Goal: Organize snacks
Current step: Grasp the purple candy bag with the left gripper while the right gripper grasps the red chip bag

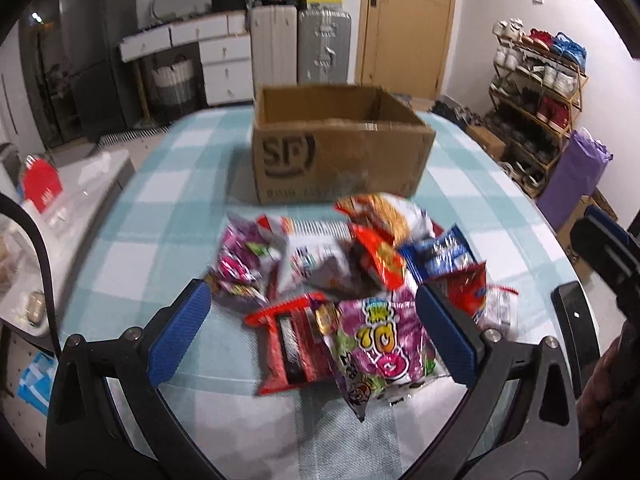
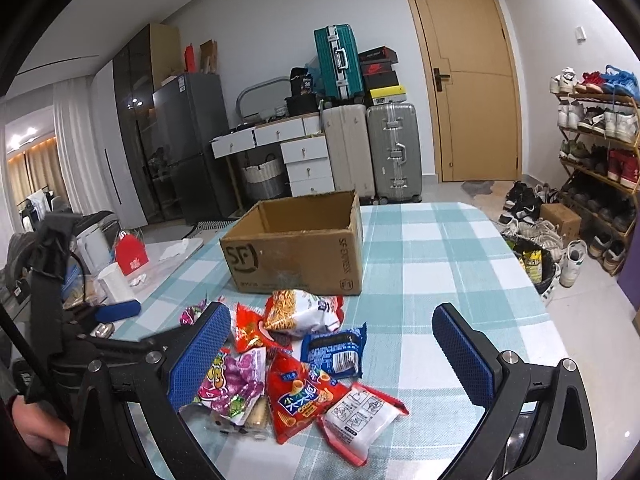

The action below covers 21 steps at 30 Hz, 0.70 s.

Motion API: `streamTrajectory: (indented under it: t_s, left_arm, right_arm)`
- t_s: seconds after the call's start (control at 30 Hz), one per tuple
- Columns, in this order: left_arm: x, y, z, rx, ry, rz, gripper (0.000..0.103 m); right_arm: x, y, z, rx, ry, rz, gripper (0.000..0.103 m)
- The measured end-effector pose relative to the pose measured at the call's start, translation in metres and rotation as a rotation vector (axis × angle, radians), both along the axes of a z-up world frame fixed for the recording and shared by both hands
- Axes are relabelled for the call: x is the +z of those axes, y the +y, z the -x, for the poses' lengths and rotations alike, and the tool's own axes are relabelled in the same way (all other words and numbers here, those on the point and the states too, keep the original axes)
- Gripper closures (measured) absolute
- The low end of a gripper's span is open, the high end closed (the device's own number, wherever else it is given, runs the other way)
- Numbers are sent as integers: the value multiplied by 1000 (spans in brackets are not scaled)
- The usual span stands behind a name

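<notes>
One cardboard box (image 2: 296, 256) stands on the bench (image 2: 440, 248); about ten snack packets (image 2: 296, 360) lie before it. Both hand-held grippers, left (image 1: 316, 336) and right (image 2: 332, 356), are spread apart, empty.

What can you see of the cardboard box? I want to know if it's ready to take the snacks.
The cardboard box is brown corrugated card, worn and scuffed, with a dark SF logo on its near face and print on its side. It stands upright, open-topped, on the checked tablecloth just behind the snack pile. The part of its inside that shows looks empty. No snack clearly touches it, and neither gripper is near it.
</notes>
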State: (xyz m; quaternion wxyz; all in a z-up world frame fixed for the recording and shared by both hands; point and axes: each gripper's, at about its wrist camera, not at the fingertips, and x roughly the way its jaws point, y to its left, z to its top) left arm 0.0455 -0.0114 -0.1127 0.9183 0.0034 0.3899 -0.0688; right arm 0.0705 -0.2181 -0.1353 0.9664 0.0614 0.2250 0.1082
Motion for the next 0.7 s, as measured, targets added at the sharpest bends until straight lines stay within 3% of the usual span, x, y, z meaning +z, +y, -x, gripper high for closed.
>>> streamTrajectory:
  t_s: [0.27,0.53,0.6,0.7]
  left_arm:
    - [-43,-9,-23,-55,93,88,2]
    - [-61,-19,-36,-107,109,118,14]
    - [-65,-23,-43,-137,124,141,31]
    - [-72,-30,-51,-172,142,165,44]
  right_arm:
    - [-20,-1,-11,12,27,-15,0]
    - [-36,-8,-19,22,58,-54,0]
    - [-39,-9,-20,24,61,-61,0]
    - [-42,-11,-24,25,66,-67,0]
